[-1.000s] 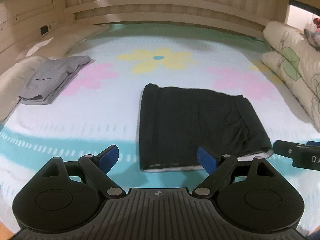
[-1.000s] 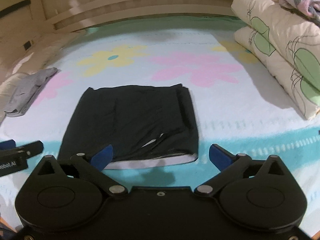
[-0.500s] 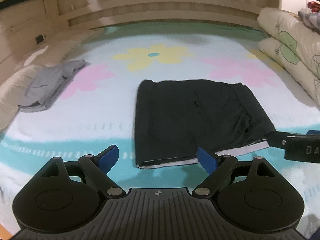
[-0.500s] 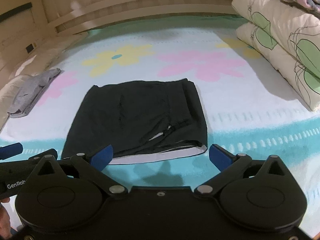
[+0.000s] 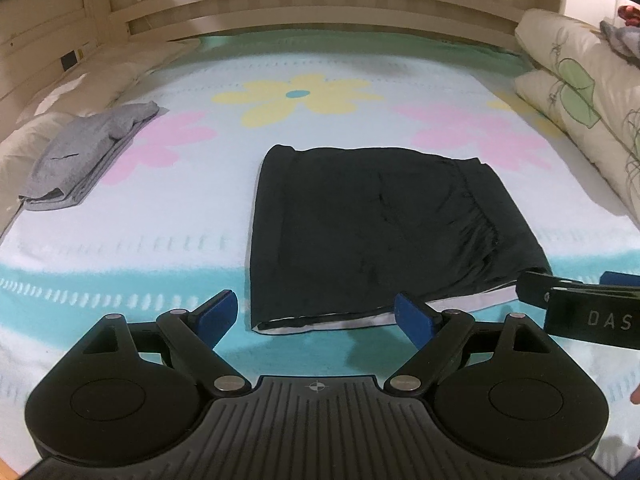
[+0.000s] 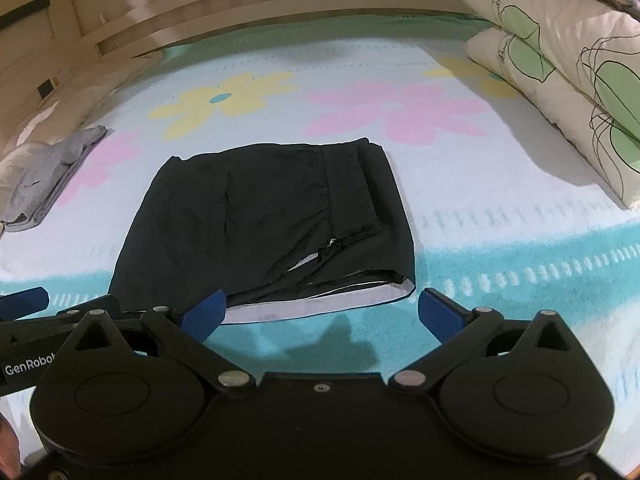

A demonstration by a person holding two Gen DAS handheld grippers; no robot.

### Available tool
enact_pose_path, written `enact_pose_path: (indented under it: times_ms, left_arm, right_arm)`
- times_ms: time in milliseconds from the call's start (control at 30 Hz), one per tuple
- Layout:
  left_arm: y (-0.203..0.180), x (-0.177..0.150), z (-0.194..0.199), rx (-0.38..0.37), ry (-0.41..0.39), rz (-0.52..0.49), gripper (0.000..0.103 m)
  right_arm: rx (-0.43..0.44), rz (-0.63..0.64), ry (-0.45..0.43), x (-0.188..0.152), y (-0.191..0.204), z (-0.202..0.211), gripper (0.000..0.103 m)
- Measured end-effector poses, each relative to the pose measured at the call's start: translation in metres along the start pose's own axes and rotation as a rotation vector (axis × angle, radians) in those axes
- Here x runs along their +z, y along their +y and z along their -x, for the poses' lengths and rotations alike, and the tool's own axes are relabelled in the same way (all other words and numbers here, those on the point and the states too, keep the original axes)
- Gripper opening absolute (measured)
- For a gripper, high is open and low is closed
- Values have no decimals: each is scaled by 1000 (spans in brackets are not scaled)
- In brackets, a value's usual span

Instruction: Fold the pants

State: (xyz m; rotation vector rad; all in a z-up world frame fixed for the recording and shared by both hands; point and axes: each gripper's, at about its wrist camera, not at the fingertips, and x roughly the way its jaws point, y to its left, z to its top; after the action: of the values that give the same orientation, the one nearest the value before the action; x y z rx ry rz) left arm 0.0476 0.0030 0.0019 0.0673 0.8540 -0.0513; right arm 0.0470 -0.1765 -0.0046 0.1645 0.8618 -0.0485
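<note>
Folded black pants (image 5: 372, 232) (image 6: 272, 224) lie flat on the flowered bed cover, a white lining showing along their near edge. My left gripper (image 5: 316, 316) hovers just short of the near left corner of the pants, jaws wide open and empty. My right gripper (image 6: 320, 312) hangs over the near right edge with its blue pads spread and nothing between them. Each gripper shows at the edge of the other's view: the right gripper (image 5: 580, 300) in the left wrist view, the left gripper (image 6: 24, 312) in the right wrist view.
A folded grey garment (image 5: 84, 152) (image 6: 44, 172) lies at the left of the bed beside a cream pillow (image 5: 24, 148). Stacked leaf-print pillows (image 5: 580, 108) (image 6: 560, 60) line the right side. A wooden headboard (image 5: 320, 12) closes the far end.
Both grippers have sunk a little toward the near edge of the pants, which now look larger in both views. Jaws stayed open.
</note>
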Motion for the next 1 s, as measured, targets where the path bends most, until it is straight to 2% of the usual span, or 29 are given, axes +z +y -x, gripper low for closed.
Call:
enact_pose_path:
  times_ms: [500,1000]
  left_arm:
    - [8,2,-3,56,-1,6,86]
    - [10,2,-2,67,2,-1,86]
  right_arm:
    - [-27,1,-17,2,-6,3,103]
    - [-28,5,-13,2,-5,2,103]
